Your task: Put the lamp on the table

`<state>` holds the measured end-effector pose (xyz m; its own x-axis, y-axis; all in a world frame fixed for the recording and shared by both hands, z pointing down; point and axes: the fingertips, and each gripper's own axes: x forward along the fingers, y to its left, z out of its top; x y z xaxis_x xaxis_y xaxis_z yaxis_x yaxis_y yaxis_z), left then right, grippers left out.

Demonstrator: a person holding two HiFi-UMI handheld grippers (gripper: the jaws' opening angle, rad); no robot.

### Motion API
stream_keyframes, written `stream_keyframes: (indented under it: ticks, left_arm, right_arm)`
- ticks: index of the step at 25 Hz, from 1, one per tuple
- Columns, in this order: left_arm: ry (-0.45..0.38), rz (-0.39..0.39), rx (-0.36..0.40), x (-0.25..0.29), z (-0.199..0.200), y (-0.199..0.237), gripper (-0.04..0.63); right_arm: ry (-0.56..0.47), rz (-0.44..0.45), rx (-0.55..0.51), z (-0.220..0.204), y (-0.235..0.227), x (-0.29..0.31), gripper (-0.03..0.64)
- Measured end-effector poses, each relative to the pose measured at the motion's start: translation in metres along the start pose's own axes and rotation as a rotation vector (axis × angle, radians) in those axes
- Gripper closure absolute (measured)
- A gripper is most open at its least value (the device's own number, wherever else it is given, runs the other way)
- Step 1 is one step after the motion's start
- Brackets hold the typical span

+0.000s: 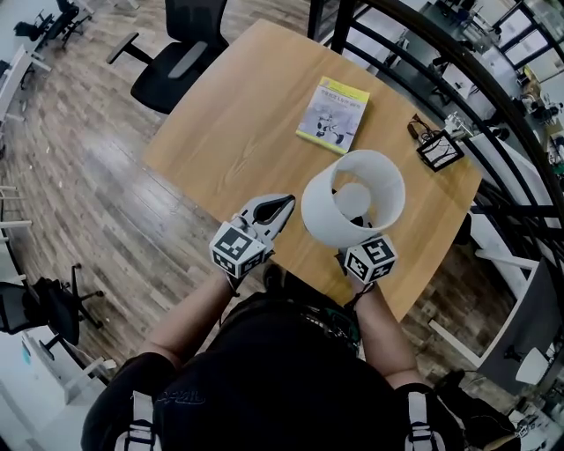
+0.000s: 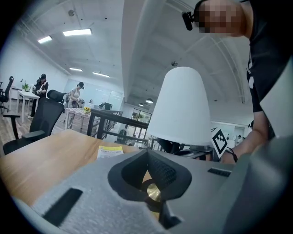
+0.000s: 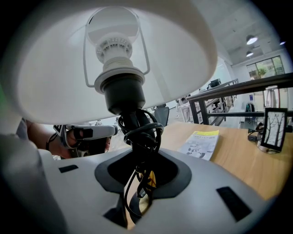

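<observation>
Both closed: R hand-held gripper (image 3: 141, 170) on lamp stem (image 3: 134, 119) (its view only), L hand-held gripper (image 2: 149, 157) empty.

Loads of bare wood across the left and middle of the desk (image 1: 229, 123), so there's an easy way in from the near edge. Obstacles: a booklet (image 1: 333, 114) further back, a small picture frame (image 1: 439, 150) near the right corner, and a black railing (image 1: 341, 19) hugging that side. There's an office chair (image 1: 181, 53) off the far-left corner.

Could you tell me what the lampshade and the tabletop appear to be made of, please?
The white tapered lampshade looks like matte fabric or plastic: smooth, even, no gloss. The light brown tabletop looks like wood or wood-look laminate: grain lines show, with a satin sheen.
</observation>
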<state>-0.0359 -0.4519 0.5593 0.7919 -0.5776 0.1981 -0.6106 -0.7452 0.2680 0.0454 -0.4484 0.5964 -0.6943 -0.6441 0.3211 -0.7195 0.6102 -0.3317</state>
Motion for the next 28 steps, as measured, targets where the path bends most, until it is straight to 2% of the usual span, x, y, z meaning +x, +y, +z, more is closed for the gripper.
stream_keyframes:
  ticks: [10,21,28]
  left_arm:
    - [0.051,0.005,-0.039,0.024,-0.03,0.014,0.586]
    - [0.076,0.011,-0.062,0.025,-0.048,0.013,0.586]
    - [0.08,0.017,-0.068,0.023,-0.051,0.012,0.586]
  right_arm:
    - [0.04,-0.019,0.004,-0.047,-0.045,0.024,0.517]
    - [0.062,-0.041,-0.005,-0.081,-0.066,0.026,0.515]
    - [0.042,-0.034,-0.009,-0.087,-0.068,0.022,0.512]
